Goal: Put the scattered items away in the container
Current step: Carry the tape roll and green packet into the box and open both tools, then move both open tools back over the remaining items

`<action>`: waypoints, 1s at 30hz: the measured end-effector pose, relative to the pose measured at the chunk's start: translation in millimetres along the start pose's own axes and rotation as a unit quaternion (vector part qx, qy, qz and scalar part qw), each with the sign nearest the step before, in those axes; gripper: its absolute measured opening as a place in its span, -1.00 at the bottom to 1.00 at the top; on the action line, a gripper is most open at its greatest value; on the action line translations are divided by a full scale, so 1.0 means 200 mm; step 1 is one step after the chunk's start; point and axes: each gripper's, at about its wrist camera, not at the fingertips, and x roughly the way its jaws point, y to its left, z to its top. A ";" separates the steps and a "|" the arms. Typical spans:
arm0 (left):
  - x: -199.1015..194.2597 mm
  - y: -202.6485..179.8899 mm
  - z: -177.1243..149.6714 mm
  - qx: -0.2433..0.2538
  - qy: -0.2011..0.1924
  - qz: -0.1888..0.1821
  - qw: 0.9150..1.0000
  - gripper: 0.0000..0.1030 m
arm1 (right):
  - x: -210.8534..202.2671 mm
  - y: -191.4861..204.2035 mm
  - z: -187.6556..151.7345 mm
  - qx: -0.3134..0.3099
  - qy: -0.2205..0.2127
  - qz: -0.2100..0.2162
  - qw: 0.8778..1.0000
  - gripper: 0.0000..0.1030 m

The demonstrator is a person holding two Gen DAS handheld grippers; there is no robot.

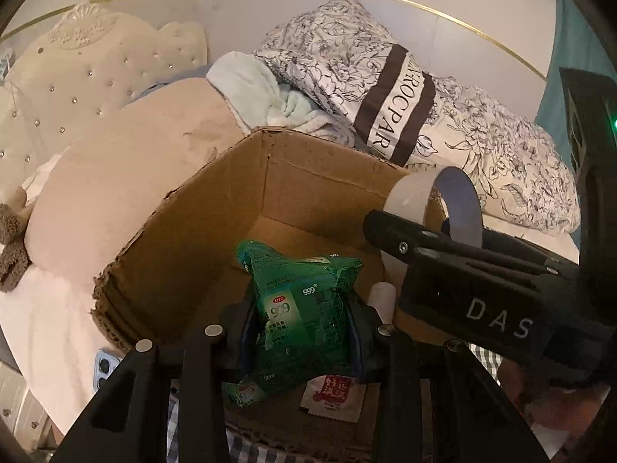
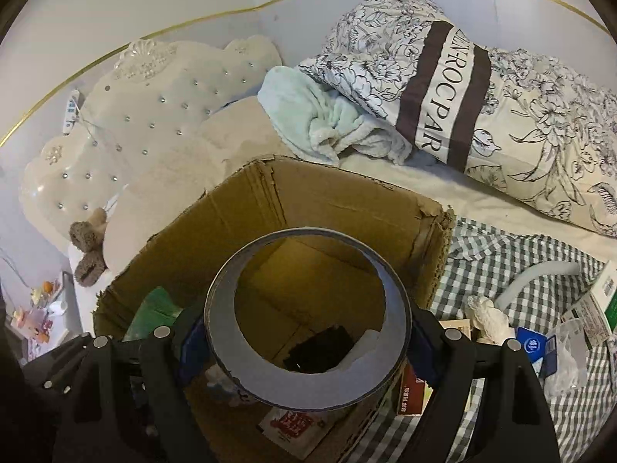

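An open cardboard box [image 1: 181,239] [image 2: 316,208] stands on the bed. Just above its near edge my left gripper [image 1: 300,332] holds a green medicine packet [image 1: 304,308], which is pinched between the pads and bulges above them. In the right wrist view the packet's green corner [image 2: 154,308] shows at the left. My right gripper [image 2: 304,332] is shut on a wide grey tape roll [image 2: 308,316] over the box opening. From the left wrist view the same gripper [image 1: 435,227] and tape roll [image 1: 459,200] come in from the right, over the box's right wall.
A black object [image 2: 324,351] lies in the box. A red sachet [image 1: 333,393] sits on the near flap. On the checked cloth [image 2: 501,254] lie crumpled tissue [image 2: 488,318], a blue packet [image 2: 534,345] and a carton [image 2: 609,301]. A phone [image 1: 104,370] lies left; pillows and blankets lie behind.
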 end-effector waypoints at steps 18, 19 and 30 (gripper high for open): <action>-0.16 -0.18 0.01 -0.008 -0.021 0.010 1.000 0.90 | -0.32 -0.14 -0.02 0.023 -0.070 0.002 0.997 0.94; -0.17 -0.20 0.00 -0.008 -0.022 0.009 1.000 0.90 | -0.36 -0.18 -0.03 0.026 -0.074 -0.002 0.997 0.94; -0.21 -0.63 -0.15 0.016 -0.023 -0.024 0.999 1.00 | -0.72 -0.80 -0.38 0.068 -0.075 -0.117 0.988 0.94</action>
